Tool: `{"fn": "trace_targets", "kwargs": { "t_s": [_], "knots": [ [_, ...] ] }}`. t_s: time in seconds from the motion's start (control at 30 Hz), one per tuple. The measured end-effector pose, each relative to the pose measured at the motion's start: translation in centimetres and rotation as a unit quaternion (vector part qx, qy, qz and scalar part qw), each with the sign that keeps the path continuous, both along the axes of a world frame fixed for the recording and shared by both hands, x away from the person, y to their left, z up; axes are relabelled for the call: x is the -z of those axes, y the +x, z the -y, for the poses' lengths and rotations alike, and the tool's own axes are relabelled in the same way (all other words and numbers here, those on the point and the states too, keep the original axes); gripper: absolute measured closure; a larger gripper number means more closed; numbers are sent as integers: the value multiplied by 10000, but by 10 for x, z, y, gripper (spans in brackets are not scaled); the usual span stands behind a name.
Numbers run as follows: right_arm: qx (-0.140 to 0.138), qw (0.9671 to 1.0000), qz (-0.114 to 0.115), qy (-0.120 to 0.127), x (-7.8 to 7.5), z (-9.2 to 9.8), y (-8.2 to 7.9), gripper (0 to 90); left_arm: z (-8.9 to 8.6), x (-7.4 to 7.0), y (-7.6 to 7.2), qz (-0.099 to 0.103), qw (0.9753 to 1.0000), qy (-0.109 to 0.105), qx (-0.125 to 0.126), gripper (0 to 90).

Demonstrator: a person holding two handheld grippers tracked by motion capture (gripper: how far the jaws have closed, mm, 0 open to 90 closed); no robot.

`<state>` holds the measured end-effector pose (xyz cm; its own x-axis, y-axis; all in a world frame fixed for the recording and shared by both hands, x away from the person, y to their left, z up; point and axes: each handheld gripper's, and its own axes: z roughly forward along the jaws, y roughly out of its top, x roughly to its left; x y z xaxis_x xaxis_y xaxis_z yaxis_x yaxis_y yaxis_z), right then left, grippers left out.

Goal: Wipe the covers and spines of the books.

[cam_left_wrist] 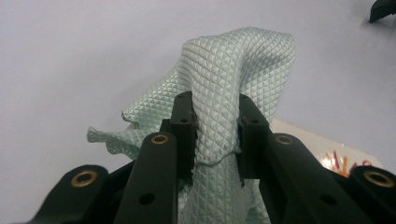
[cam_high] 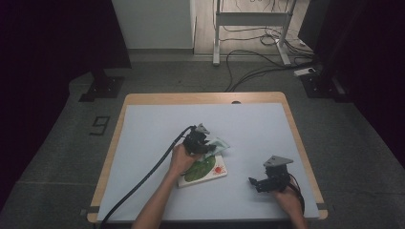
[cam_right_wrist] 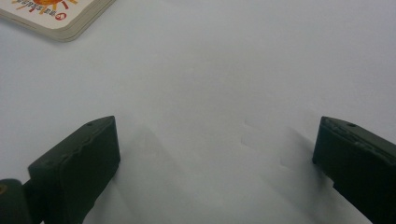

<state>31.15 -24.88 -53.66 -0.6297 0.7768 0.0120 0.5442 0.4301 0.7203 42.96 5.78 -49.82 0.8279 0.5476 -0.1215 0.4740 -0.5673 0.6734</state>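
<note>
A pale green quilted cloth (cam_left_wrist: 233, 79) is pinched between the jaws of my left gripper (cam_left_wrist: 215, 130), its free end bunched up above them. In the high view the same cloth (cam_high: 220, 144) hangs at the left gripper (cam_high: 203, 143), just over the far edge of a white board book (cam_high: 212, 172) with a green shape and a red sun on its cover. My right gripper (cam_high: 254, 182) rests low at the front right of the mat, open, with bare mat between its jaws (cam_right_wrist: 215, 154). A corner of the book (cam_right_wrist: 56, 18) lies beyond it.
A pale blue mat (cam_high: 157, 138) covers most of the wooden table (cam_high: 191, 98). A thick black cable (cam_high: 143, 181) trails from the left gripper to the front left edge. Beyond the table lie floor cables (cam_high: 258, 57) and stand legs.
</note>
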Motion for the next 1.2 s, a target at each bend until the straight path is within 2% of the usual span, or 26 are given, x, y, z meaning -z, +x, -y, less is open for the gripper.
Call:
{"fn": "trace_targets", "kwargs": {
  "t_s": [0.27,0.87,0.97,1.2],
  "knots": [
    [0,10000,1,1,0,0,0,0,11,1,2,5,10000,-4,61,732],
    [-1,10000,5,-1,0,0,0,0,24,1,-27,-47,9985,87,536,730],
    [0,10000,4,-1,0,0,0,0,23,1,-30,-32,9984,97,556,730],
    [1,10000,6,-1,0,0,0,0,5,2,-34,-101,9987,-27,508,730]
  ]
}}
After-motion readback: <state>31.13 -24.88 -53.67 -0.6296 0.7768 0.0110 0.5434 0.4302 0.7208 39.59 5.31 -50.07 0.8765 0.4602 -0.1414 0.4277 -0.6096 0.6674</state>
